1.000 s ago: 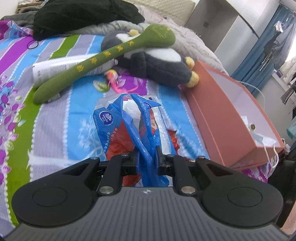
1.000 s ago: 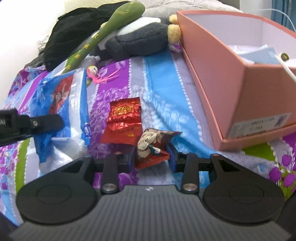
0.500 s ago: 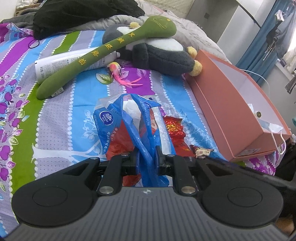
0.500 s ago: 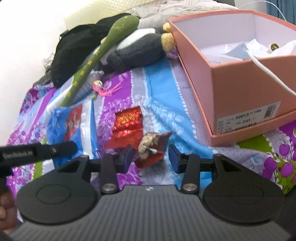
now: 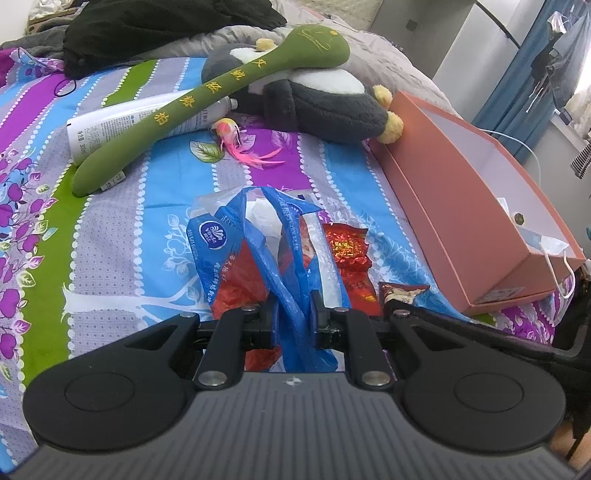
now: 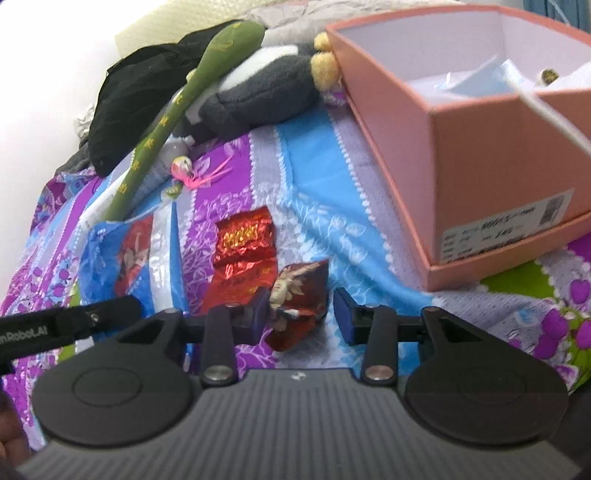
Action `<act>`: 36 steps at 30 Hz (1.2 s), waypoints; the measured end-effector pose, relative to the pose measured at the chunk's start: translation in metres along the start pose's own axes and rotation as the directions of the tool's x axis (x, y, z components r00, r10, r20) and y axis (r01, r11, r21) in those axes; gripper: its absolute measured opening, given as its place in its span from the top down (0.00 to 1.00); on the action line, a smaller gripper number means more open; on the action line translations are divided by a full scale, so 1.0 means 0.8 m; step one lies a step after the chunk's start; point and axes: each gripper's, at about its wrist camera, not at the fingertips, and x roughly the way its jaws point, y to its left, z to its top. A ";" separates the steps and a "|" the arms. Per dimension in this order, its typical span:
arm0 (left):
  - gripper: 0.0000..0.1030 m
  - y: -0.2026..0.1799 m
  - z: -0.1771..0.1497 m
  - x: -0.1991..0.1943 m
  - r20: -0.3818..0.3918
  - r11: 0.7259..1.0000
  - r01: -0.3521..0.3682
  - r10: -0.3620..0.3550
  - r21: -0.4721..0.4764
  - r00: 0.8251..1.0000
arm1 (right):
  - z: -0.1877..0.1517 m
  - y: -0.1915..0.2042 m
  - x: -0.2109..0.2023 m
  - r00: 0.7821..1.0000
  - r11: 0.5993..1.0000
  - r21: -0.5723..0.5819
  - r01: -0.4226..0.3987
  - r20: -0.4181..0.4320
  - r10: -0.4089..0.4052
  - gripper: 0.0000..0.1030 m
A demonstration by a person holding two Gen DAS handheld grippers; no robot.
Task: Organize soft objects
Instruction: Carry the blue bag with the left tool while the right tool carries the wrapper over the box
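My left gripper (image 5: 294, 320) is shut on a blue plastic tissue bag (image 5: 236, 254) that lies on the striped bedspread; the bag also shows in the right wrist view (image 6: 129, 254). My right gripper (image 6: 298, 317) is open, its jaws on either side of a small dark red snack packet (image 6: 301, 302), which lies loose on the bed and also shows in the left wrist view (image 5: 402, 291). A shiny red foil packet (image 6: 243, 254) lies just beyond it. A green plush stick (image 5: 207, 99) leans on a grey penguin plush (image 5: 321, 107) further back.
An open pink shoebox (image 6: 443, 122) with papers inside stands at the right; it also shows in the left wrist view (image 5: 461, 206). A white tube (image 5: 122, 125), a pink feathered toy (image 5: 236, 136) and black clothing (image 5: 155, 26) lie further back.
My right gripper has opened and let go of the dark red snack packet, which now lies on the bed between the jaws. My left gripper has kept its hold on the blue bag.
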 end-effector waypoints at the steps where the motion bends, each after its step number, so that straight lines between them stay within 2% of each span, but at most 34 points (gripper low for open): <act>1: 0.83 0.000 0.000 0.000 0.000 1.000 0.001 -0.001 -0.001 1.000 | 0.000 0.001 0.000 1.000 1.000 -0.007 -0.001 0.002 0.001 0.63; 12: 0.83 -0.008 0.002 -0.016 -0.002 0.998 0.039 -0.039 0.044 0.999 | 0.008 0.008 -0.035 0.999 0.998 -0.059 0.019 0.035 -0.017 0.67; 23: 0.83 -0.032 -0.002 -0.066 0.034 0.993 0.094 -0.097 0.077 0.995 | 0.010 0.031 -0.107 0.996 0.993 -0.116 0.007 0.089 0.003 0.66; 36: 0.83 -0.068 -0.009 -0.123 0.080 0.983 0.142 -0.152 0.117 0.985 | 0.009 0.046 -0.179 0.982 0.988 -0.154 0.003 0.187 0.026 0.66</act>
